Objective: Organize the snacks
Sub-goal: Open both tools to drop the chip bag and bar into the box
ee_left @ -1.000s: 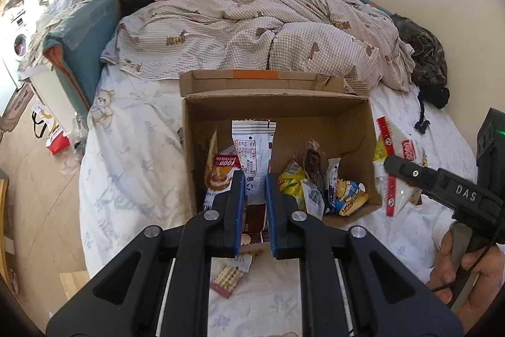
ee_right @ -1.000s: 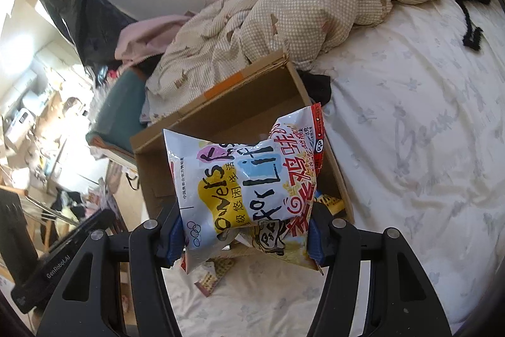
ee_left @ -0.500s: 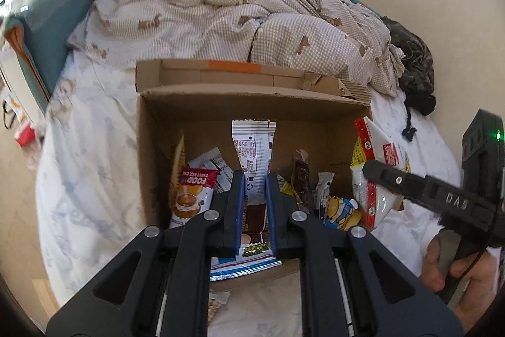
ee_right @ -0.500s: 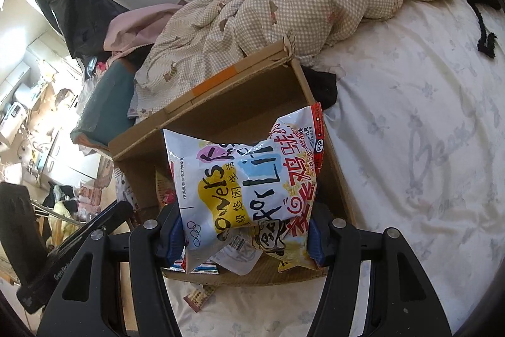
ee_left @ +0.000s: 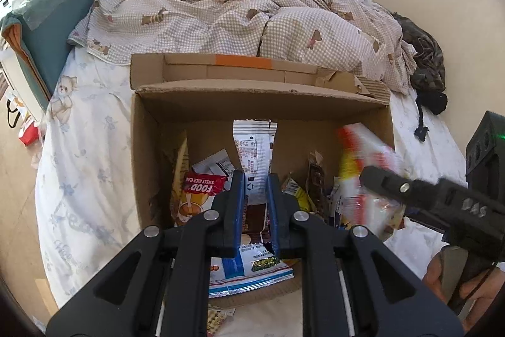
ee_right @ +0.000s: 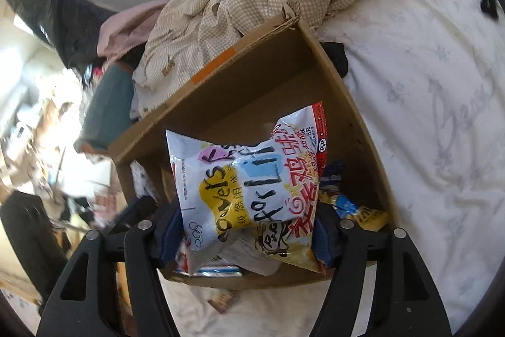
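An open cardboard box [ee_left: 148, 147] lies on the bed with several snack packets inside. My left gripper [ee_left: 255, 179] is shut on a white and brown snack packet [ee_left: 255, 153] and holds it upright over the box's middle. My right gripper [ee_right: 246, 229] is shut on a puffy white, yellow and red chip bag [ee_right: 249, 185] and holds it over the box's [ee_right: 341, 103] right side. In the left wrist view that bag [ee_left: 363, 166] looks blurred beside the right gripper's finger [ee_left: 410, 191].
A checked duvet [ee_left: 252, 11] is bunched behind the box. A small packet [ee_left: 217, 318] lies on the white sheet in front of the box. Dark clothing [ee_left: 426, 59] lies at the far right. The bed's left edge drops to the floor [ee_left: 15, 179].
Both grippers have moved forward over the box with their packets. The chip bag has come from outside the box's right wall to above its inside.
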A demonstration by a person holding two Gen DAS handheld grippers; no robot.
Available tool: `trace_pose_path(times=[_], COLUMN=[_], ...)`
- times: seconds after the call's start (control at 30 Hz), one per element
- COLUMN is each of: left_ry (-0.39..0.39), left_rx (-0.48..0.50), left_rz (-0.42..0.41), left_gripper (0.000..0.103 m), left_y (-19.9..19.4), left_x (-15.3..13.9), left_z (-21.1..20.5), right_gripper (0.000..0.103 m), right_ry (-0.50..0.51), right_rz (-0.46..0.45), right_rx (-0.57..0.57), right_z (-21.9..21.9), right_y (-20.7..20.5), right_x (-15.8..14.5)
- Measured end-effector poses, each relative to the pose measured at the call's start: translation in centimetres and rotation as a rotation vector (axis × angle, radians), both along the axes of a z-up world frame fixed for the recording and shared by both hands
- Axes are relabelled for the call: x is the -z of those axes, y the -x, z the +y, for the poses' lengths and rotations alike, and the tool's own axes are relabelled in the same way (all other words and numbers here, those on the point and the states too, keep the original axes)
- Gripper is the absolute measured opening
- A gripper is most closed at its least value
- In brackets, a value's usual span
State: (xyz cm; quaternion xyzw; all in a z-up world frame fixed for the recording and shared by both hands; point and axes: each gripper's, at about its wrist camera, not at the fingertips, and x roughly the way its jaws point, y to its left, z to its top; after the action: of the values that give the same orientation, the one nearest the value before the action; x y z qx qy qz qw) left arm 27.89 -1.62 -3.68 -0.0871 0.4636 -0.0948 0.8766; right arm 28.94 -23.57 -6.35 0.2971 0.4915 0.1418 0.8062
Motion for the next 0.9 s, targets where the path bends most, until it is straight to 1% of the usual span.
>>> trace_pose_path(times=[0.03,0.07,0.1,0.13,0.2,0.23,0.33,0.43,0.53,0.67,0.9], left_ry=[-0.001,-0.001,-0.004,-0.009,-0.015,-0.023,-0.033,-0.028,-0.031,-0.055,-0.052], left_rx=[0.000,0.004,0.005,-0.001,-0.020,-0.031,-0.034,-0.054,-0.061,-0.069,-0.101], left_rz=[0.004,0.009,0.011,0.009,-0.021,-0.037,-0.039,-0.036,-0.040,-0.066,-0.072], left_gripper=[0.017,0.022,0.042,0.068,0.088,0.090,0.090,0.090,0.090,0.090,0.090], left_y=[0.0,0.1,0.2,0.4,0.9,1.2,1.4,1.6,1.9,2.6,4.0], left_x=[0.1,0.1,0.1,0.0,-0.4,-0.6,-0.8,-0.7,-0.8,-1.2,-2.0], left_z=[0.0,-0.1,-0.2,-0.2,0.0,0.1,0.2,0.6,0.8,0.9,2.0], right_gripper=[0.090,0.099,0.100,0.100,0.100,0.100,0.100,0.100,0.100,0.100,0.100], right_ry=[-0.007,-0.005,0.007,0.023,0.068,0.074,0.058,0.057,0.054,0.057,0.051], right_rz=[-0.008,-0.020,-0.037,-0.044,-0.045,-0.041,-0.015,-0.011,-0.020,-0.033,-0.050], right_rx=[0.004,0.003,0.001,0.000,-0.015,-0.022,-0.017,-0.008,-0.005,-0.015,-0.027], right_z=[0.0,0.1,0.1,0.2,0.3,0.2,-0.4,-0.8,-1.0,-0.8,-0.3], right_y=[0.0,0.0,0.1,0.2,0.2,0.3,0.3,0.3,0.4,0.6,1.5], right_x=[-0.1,-0.3,-0.5,-0.7,-0.8,-0.7,-0.2,-0.3,-0.5,-1.0,-1.8])
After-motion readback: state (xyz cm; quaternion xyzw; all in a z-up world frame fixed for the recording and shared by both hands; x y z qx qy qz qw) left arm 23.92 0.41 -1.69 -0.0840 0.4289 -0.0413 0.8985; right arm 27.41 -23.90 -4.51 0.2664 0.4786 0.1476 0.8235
